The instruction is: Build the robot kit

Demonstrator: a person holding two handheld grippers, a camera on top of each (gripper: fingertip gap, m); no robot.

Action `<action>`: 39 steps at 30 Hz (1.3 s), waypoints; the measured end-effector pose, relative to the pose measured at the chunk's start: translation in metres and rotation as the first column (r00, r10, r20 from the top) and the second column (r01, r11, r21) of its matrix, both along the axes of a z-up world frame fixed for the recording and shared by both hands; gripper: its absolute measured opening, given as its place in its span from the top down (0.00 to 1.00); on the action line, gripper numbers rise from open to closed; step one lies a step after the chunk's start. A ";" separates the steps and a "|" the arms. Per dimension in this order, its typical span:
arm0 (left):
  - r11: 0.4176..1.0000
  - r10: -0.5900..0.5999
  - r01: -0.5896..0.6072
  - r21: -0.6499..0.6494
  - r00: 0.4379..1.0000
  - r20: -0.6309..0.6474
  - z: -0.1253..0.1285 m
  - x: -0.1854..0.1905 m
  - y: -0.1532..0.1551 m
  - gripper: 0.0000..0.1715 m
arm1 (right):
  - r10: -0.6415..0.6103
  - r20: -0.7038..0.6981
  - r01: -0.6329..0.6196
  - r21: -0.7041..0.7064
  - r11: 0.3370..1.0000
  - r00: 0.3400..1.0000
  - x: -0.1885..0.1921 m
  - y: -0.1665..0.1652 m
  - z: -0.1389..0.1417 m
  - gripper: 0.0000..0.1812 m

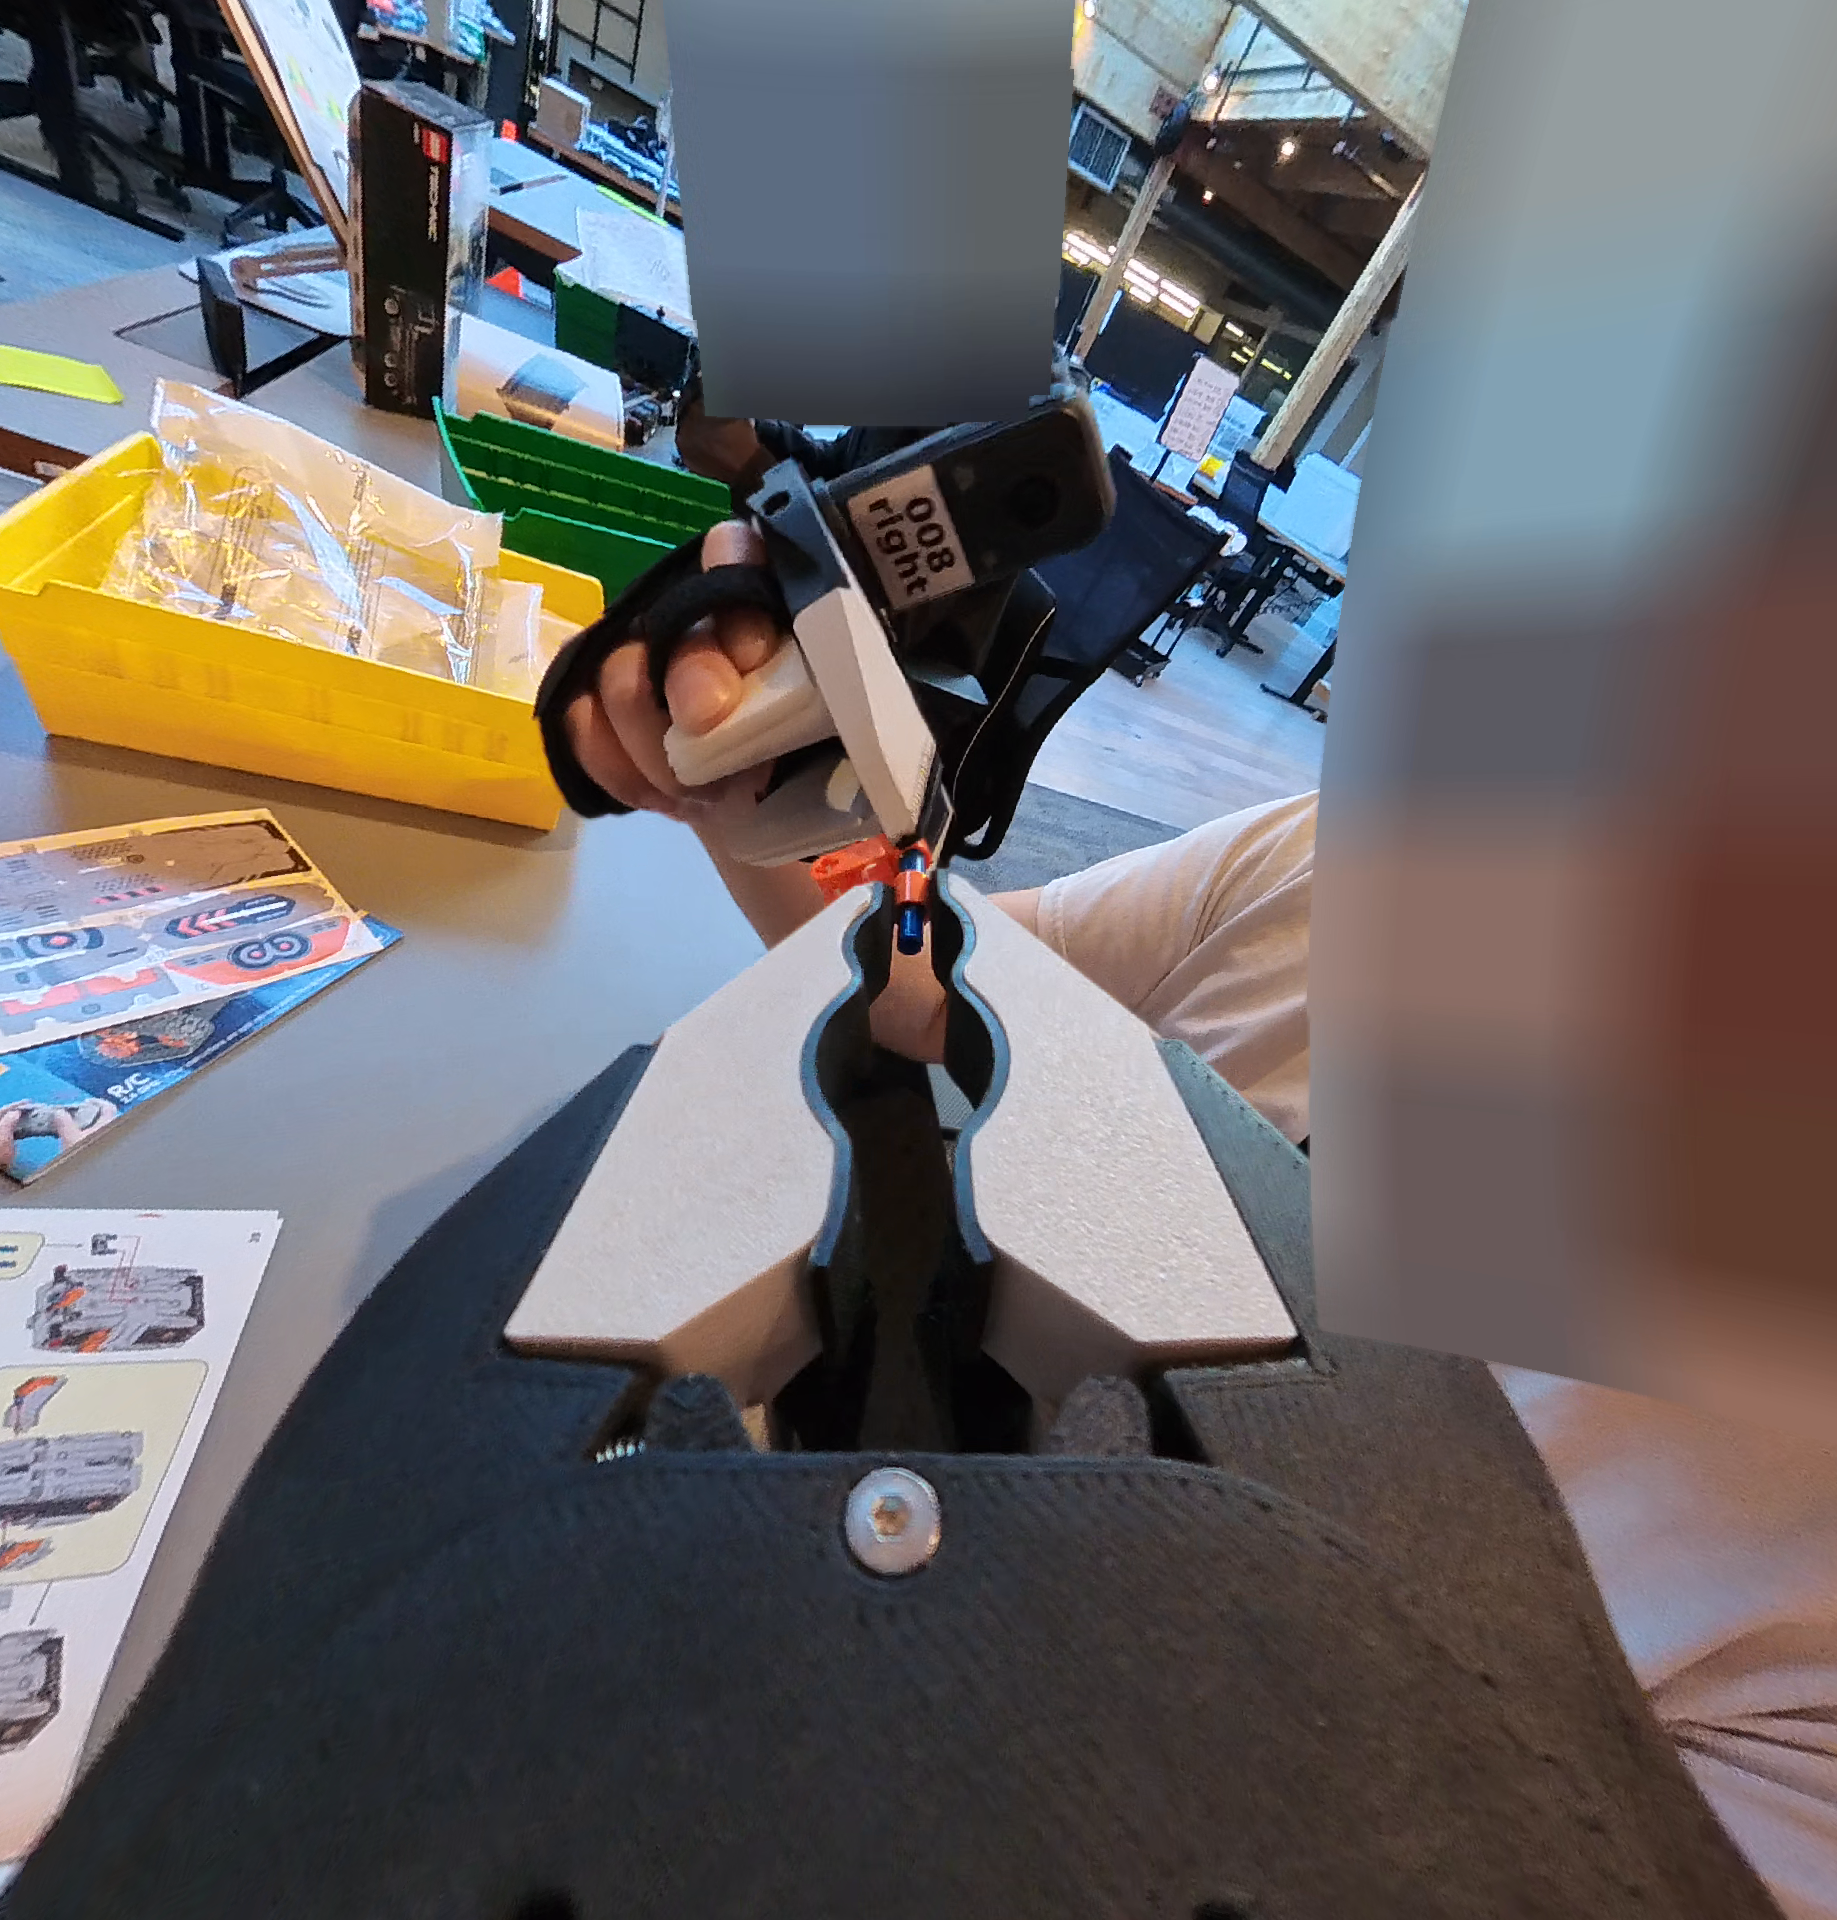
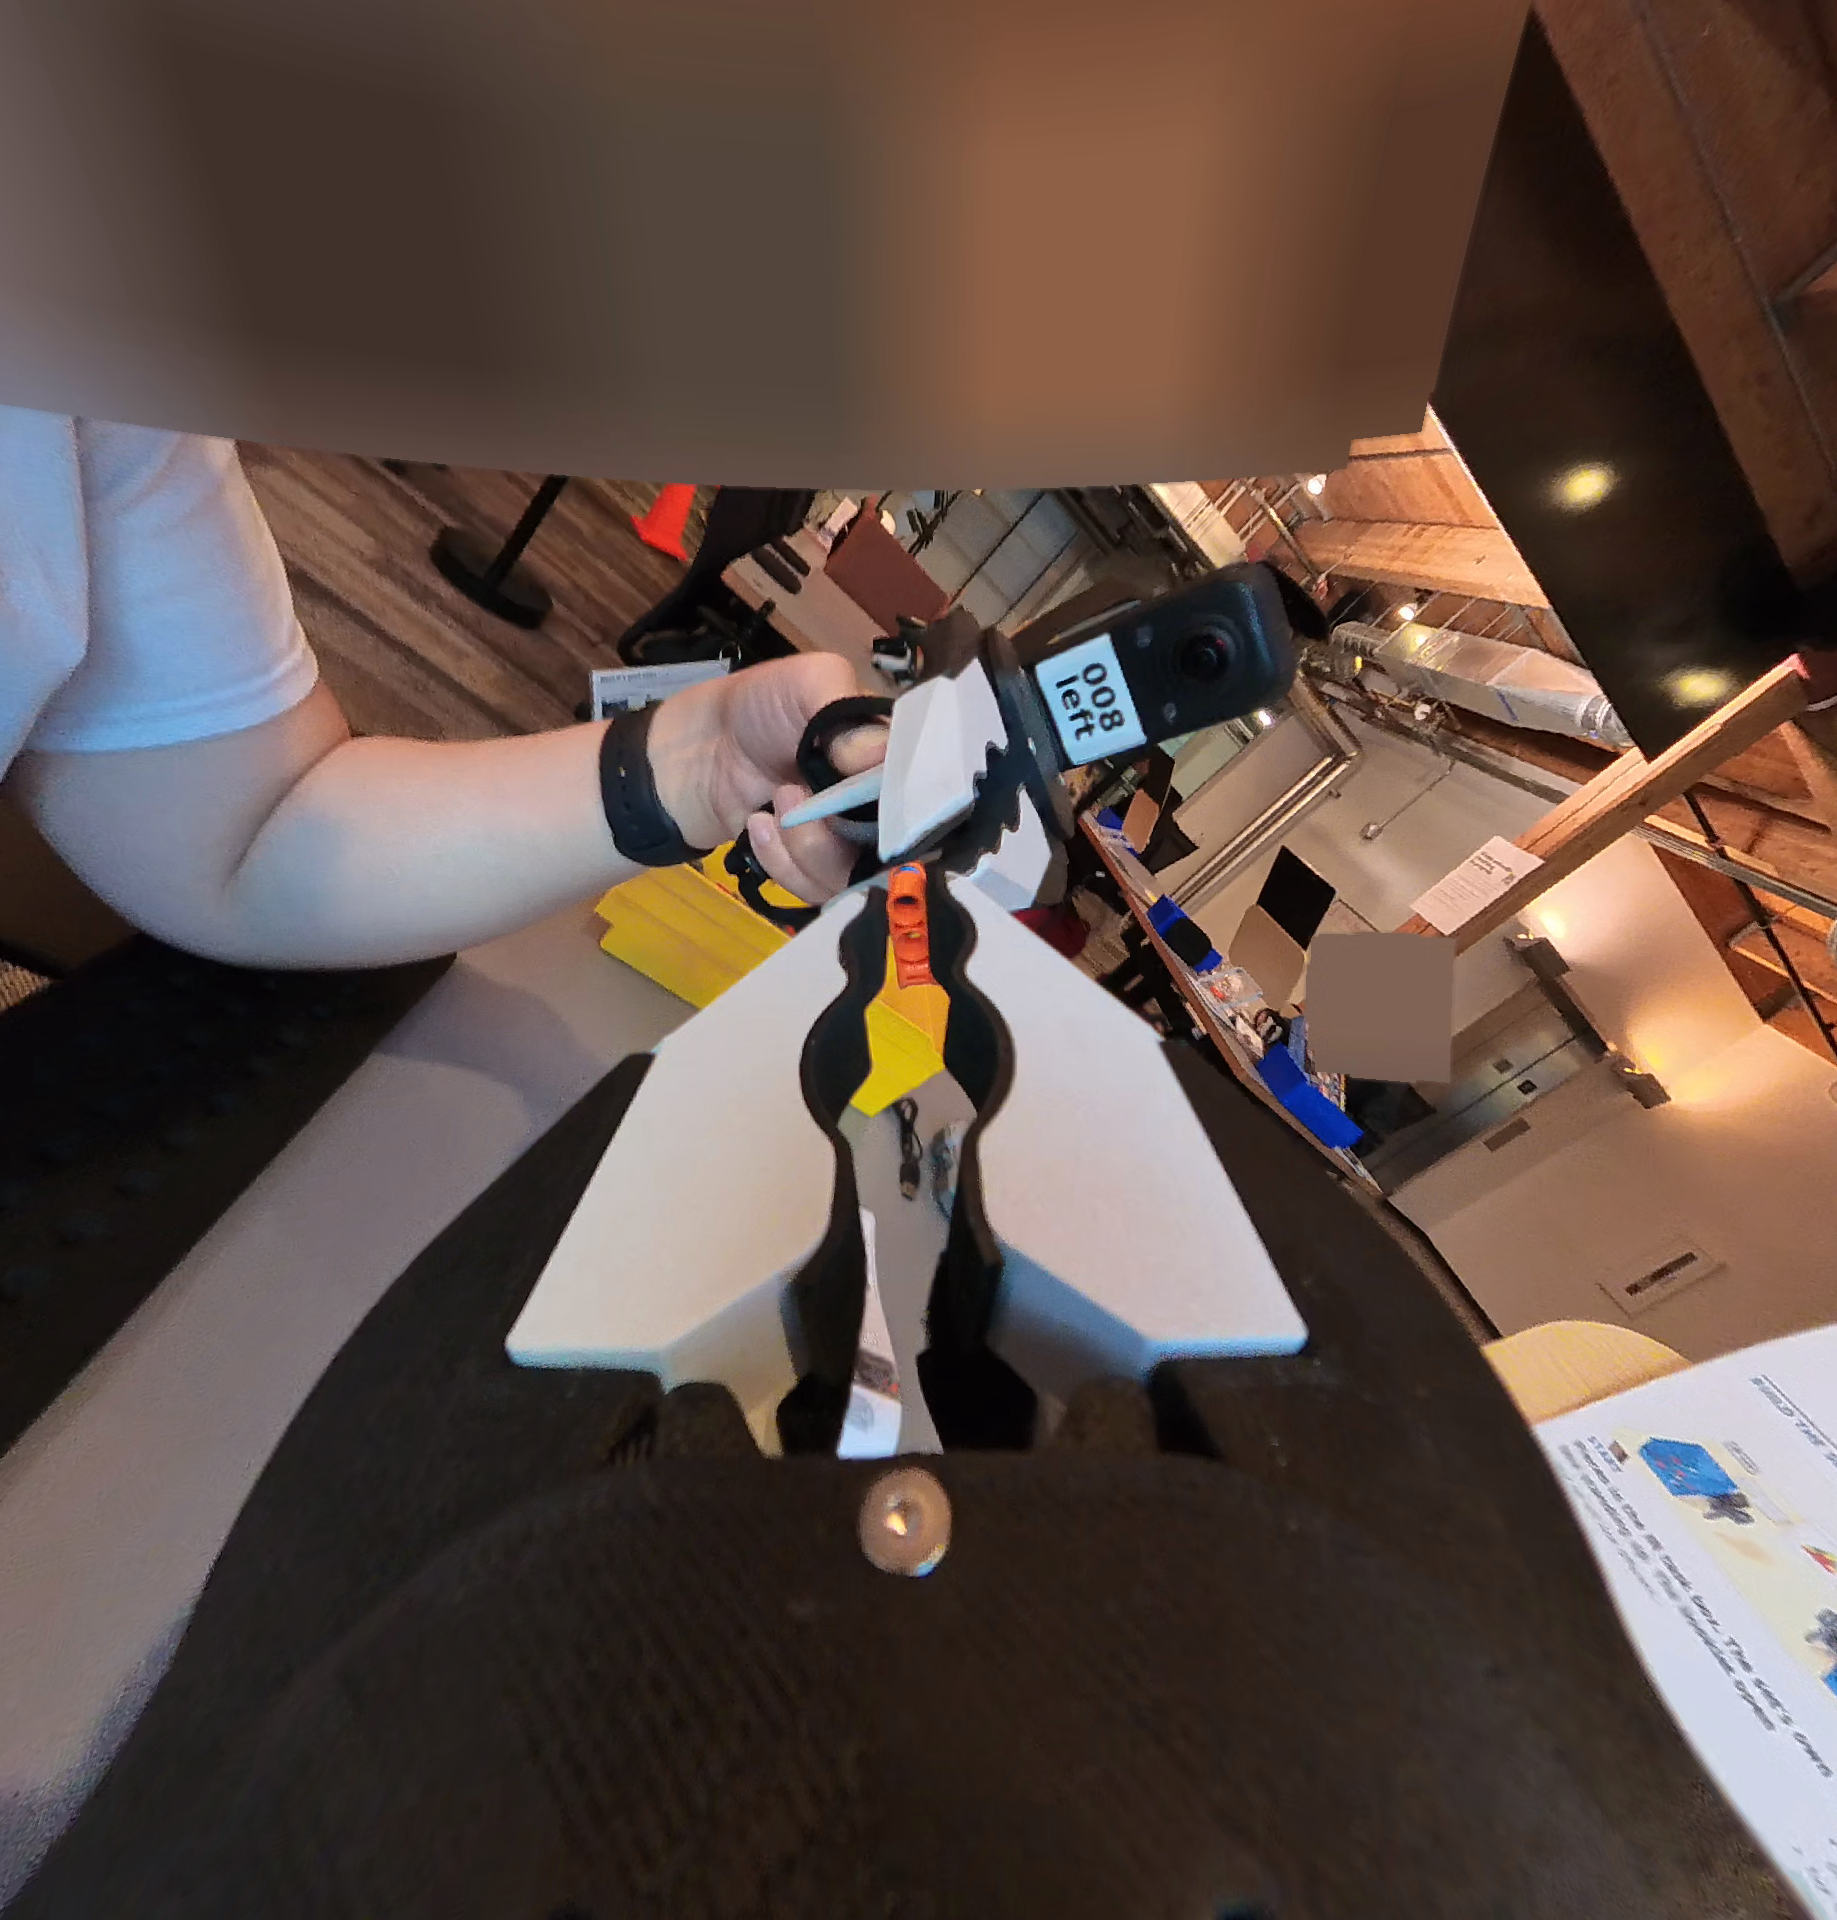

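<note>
A: What does my left tool (image 1: 909, 914) have?

B: Its tips are pinched on a small blue pin (image 1: 910, 928) with an orange collar; only a narrow gap shows behind them

A: And my right tool (image 2: 909, 904)?

B: Closed at the tips on an orange piece (image 2: 906, 925), raised above the desk (image 1: 457, 1039). In the left wrist view the right tool's tip meets the left one at that pin, with an orange part (image 1: 852, 865) touching both

A: I see the two tools nose to nose. What's around?

B: A yellow bin (image 1: 270, 686) of clear bags sits on the desk to the left, a green bin (image 1: 581, 499) behind it, and printed instruction sheets (image 1: 93, 1455) nearer us
</note>
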State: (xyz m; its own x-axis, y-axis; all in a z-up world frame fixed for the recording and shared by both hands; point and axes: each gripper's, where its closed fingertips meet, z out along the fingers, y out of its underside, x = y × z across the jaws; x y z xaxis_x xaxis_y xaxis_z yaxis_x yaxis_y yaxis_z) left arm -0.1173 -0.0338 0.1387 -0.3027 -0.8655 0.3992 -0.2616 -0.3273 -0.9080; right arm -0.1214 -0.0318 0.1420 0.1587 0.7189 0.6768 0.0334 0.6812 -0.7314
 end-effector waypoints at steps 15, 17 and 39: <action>0.992 0.108 -0.100 0.072 0.987 -0.121 -0.020 0.001 0.014 0.97 | -0.181 0.180 0.171 0.073 0.983 0.967 -0.002 0.016 -0.021 0.97; 0.992 0.111 -0.103 0.070 0.987 -0.118 -0.020 0.000 0.015 0.97 | -0.201 0.183 0.188 0.086 0.978 0.962 -0.002 0.017 -0.021 0.97; 0.994 0.113 -0.113 0.002 0.990 -0.080 -0.016 0.000 0.026 0.97 | -0.317 0.175 0.290 0.165 0.943 0.932 -0.003 0.029 -0.018 0.97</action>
State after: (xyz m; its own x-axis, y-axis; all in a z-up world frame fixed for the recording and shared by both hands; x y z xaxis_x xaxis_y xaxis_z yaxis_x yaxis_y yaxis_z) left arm -0.1175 -0.0077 0.1226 -0.1699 -0.8914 0.4201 -0.2947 -0.3608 -0.8848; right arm -0.1243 -0.0031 0.1237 0.2088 0.5581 0.8030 0.3876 0.7067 -0.5920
